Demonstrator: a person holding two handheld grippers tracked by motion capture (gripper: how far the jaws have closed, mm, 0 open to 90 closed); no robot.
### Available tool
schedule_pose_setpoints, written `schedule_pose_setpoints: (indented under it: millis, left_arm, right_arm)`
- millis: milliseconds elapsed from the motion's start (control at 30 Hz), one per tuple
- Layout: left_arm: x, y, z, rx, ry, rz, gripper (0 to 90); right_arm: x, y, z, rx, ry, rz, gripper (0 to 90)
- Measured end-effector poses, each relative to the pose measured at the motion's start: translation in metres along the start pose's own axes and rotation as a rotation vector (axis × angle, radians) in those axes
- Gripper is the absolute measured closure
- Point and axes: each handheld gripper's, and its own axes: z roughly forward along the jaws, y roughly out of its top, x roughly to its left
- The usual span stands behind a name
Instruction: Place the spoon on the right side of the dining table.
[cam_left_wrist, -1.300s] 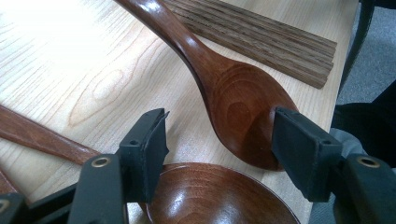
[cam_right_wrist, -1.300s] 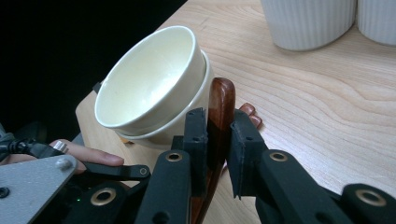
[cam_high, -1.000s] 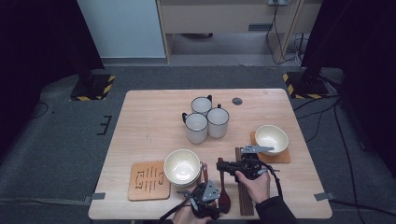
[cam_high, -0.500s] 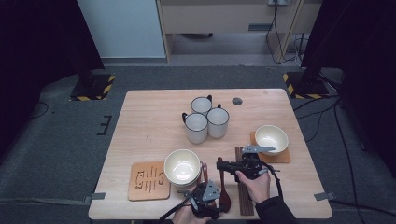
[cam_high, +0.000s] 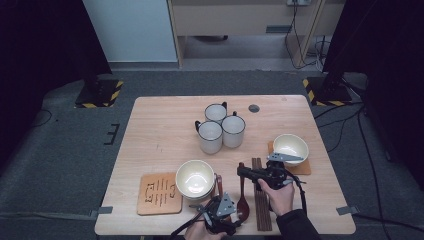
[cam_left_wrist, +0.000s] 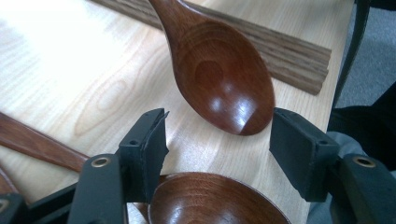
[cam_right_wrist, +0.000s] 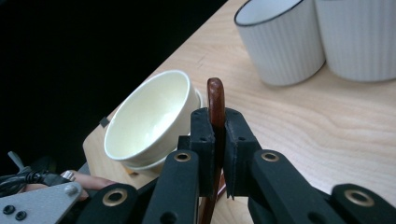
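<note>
— Spoon handle (cam_right_wrist: 215, 100) first: we saw its rounded end poking up between the pads of the right hand-held gripper (cam_right_wrist: 215, 135), whose jaws had just been closing and sat pinched tight on it.

— Agreed. From the high view we placed that spoon (cam_high: 242, 196) on the desk (cam_high: 160, 135) near its front edge, just beside the bundle of wooden chopsticks (cam_high: 261, 200), with the right hand-held gripper (cam_high: 246, 172) at the far end of the handle.

— And the left hand-held gripper (cam_left_wrist: 217, 140)?

— We found its jaws spread, gripping nothing. The bowl of that spoon (cam_left_wrist: 219, 74) lay just ahead of them, and a second spoon bowl (cam_left_wrist: 217, 203) sat low between them; whether the pads touched it, we could not tell.

— Around them?

— We noted a cream bowl (cam_high: 195, 178) next to a wooden coaster (cam_high: 159, 193), another bowl (cam_high: 290, 148) on its own coaster to the right, and three white mugs (cam_high: 220, 129) clustered farther back.
</note>
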Motion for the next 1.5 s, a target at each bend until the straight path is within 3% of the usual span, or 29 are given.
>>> schedule_pose_setpoints:
  millis: [667,1233,1500]
  left_arm:
    - [0.006,0.012,-0.024,-0.132,0.019,-0.036,39.2]
    - [0.004,0.024,-0.046,-0.206,0.017,-0.038,38.7]
    - [0.009,0.028,-0.059,-0.240,0.040,-0.050,38.7]
  right_arm:
    - [-0.003,0.016,-0.020,-0.142,-0.066,-0.040,83.9]
    - [-0.005,0.023,-0.031,-0.207,-0.107,-0.050,83.9]
    - [-0.006,0.028,-0.037,-0.235,-0.125,-0.058,83.9]
